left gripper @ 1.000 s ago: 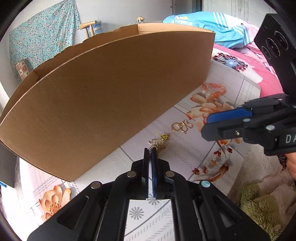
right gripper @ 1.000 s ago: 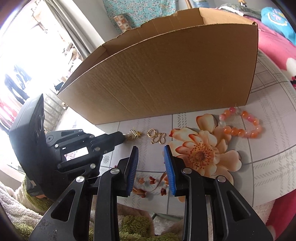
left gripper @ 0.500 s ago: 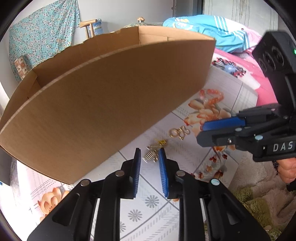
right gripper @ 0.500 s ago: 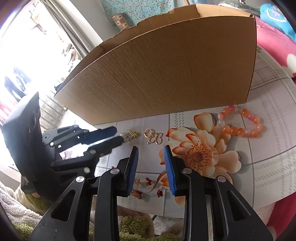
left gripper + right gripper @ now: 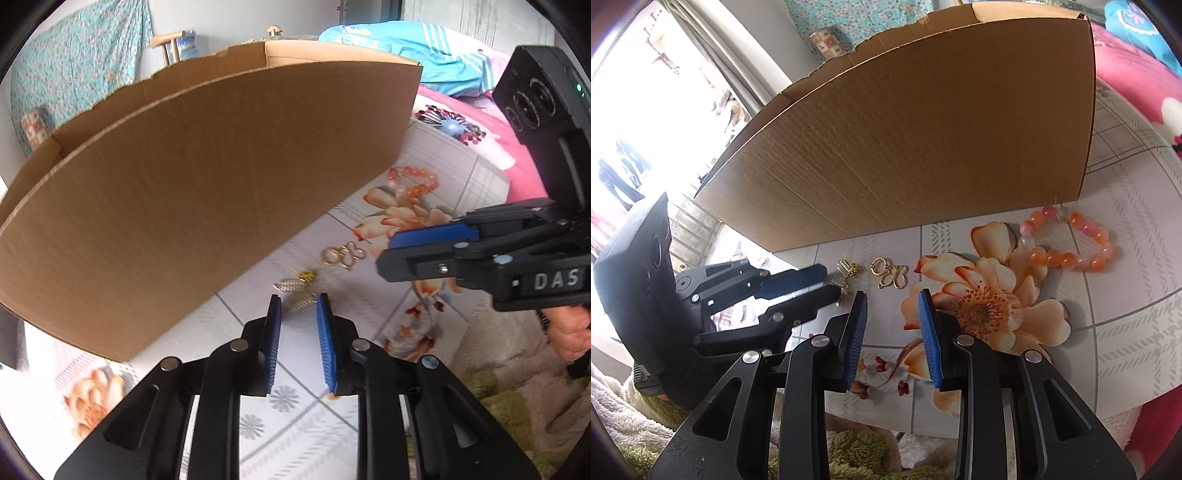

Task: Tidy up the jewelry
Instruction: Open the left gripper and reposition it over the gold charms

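A small gold and silver earring pair (image 5: pixel 297 290) lies on the floral tablecloth, with one piece between the tips of my open left gripper (image 5: pixel 298 304); it also shows in the right wrist view (image 5: pixel 846 275). A gold looped brooch (image 5: pixel 343 254) lies just right of it, also in the right wrist view (image 5: pixel 890 273). An orange bead bracelet (image 5: pixel 1071 243) lies farther right, near the box corner. My right gripper (image 5: pixel 892 299) is open and empty, just short of the brooch. A large open cardboard box (image 5: pixel 207 184) stands behind the jewelry.
The table's front edge meets green and white fluffy fabric (image 5: pixel 857 450). A pink bed with a blue garment (image 5: pixel 424 48) lies behind the table on the right. A teal floral cloth (image 5: pixel 74 55) hangs on the back wall.
My left gripper was shut a second ago and has opened, with its tips now around one earring piece. The right gripper has held nearly still and stayed open.
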### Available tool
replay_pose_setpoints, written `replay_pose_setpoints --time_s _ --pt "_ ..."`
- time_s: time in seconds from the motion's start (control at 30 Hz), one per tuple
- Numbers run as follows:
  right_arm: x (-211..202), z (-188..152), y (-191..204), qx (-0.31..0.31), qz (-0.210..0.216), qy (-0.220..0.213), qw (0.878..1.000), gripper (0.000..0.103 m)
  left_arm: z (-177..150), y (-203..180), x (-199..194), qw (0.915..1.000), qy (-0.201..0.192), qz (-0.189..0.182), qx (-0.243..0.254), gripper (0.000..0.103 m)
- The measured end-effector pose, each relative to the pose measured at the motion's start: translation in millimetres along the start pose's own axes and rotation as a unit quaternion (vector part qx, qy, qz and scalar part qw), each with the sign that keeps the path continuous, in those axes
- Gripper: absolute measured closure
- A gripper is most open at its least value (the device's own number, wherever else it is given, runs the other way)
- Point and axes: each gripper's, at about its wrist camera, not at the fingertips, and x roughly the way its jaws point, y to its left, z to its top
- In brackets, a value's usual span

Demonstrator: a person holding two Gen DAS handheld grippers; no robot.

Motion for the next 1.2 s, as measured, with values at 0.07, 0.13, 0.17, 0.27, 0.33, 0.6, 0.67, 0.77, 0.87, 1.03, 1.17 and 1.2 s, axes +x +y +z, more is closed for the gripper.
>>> replay_pose_setpoints --time_s 0.07,0.13,0.17,0.27,0.33,0.6,0.67,0.77,0.87,1.03,1.17,1.2 --pt "-0.1 -0.3 0.2 0.000 0.000 0.000 1.000 0.074 -2.4 -3.3 -1.7 1.0000 0.001 -0.002 0.004 0.084" --pt "-0.1 -0.4 0.1 0.000 0.000 0.000 1.000 0.074 -4.5 -7.2 -3.2 0.9999 0.001 -0.008 0.008 0.084" --pt "0.1 -0.4 0.1 0.000 0.000 0.000 1.000 0.074 -5.2 -8.9 -3.9 0.9999 0.002 -0.012 0.008 0.084" --pt "0.4 -1.2 -0.1 0.000 0.000 0.000 1.000 0.074 -6.8 -11.0 -6.1 0.9993 0.006 -0.036 0.002 0.084" --pt "0.0 -1.5 -0.9 0.000 0.000 0.000 1.000 0.074 -7.0 -11.6 -7.4 0.9993 0.004 -0.038 0.001 0.084" --pt "-0.4 -1.5 -0.5 0.000 0.000 -0.001 1.000 0.074 1.4 -1.2 -7.4 1.0000 -0.005 -0.004 0.003 0.084" --pt "-1.0 -1.5 -0.1 0.000 -0.001 -0.002 1.000 0.074 3.5 -2.2 -4.3 1.0000 0.003 -0.002 0.009 0.084" --pt "-1.7 -0.9 -0.1 0.002 -0.004 -0.004 1.000 0.074 5.5 -6.5 -7.1 0.9998 0.004 -0.018 0.007 0.084" --pt "-2.8 -0.6 -2.5 0.007 -0.004 -0.005 1.000 0.074 5.2 -11.5 -8.4 0.9993 0.006 -0.037 -0.003 0.084" --pt "-4.2 -0.3 -6.7 0.012 -0.002 -0.006 1.000 0.074 4.8 -20.6 -2.9 0.9998 0.008 -0.017 -0.001 0.084" --pt "-6.2 -0.4 -7.9 0.014 -0.002 -0.007 1.000 0.073 7.8 -17.8 -3.6 1.0000 0.004 0.001 -0.005 0.084" --pt "-6.6 -0.6 -9.1 0.015 -0.001 -0.007 1.000 0.073 8.7 -17.2 -2.7 1.0000 0.007 0.000 -0.007 0.084"
